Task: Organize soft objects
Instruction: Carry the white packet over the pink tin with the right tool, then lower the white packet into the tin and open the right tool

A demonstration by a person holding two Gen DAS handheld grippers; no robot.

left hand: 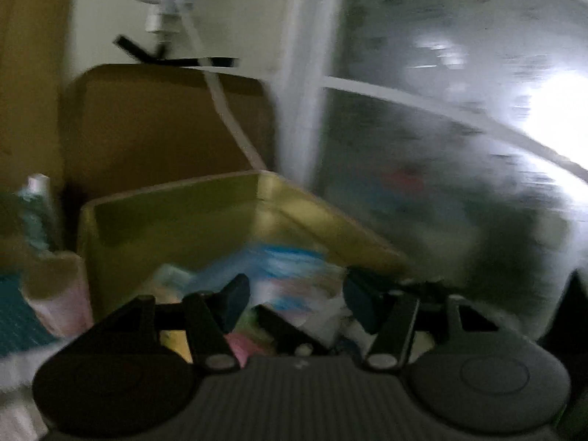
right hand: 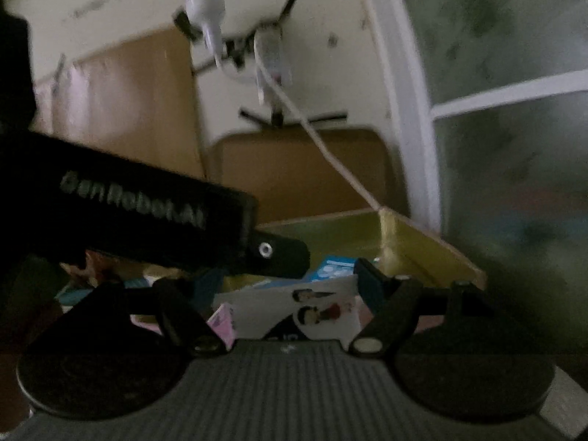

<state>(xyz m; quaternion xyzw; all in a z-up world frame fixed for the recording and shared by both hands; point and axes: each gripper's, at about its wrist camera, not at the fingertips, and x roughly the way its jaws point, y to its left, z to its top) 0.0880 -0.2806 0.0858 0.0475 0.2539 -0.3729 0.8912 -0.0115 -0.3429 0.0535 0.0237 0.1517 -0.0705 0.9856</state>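
Above the near edge of the yellow box (left hand: 176, 220) I hold both grippers, aimed slightly down into it. My left gripper (left hand: 294, 301) has its jaws apart with nothing pinched; the soft packets (left hand: 279, 268) lie just beyond and below its tips, inside the box. My right gripper (right hand: 290, 286) is spread wide around a white printed pack (right hand: 316, 312); whether its pads press it, I cannot tell. I judge the left nearer the pile.

Left gripper (left hand: 296, 299): black linkage arms, dark blue pads, ribbed grey body, silver pivot screws; right gripper (right hand: 290, 286) alike.
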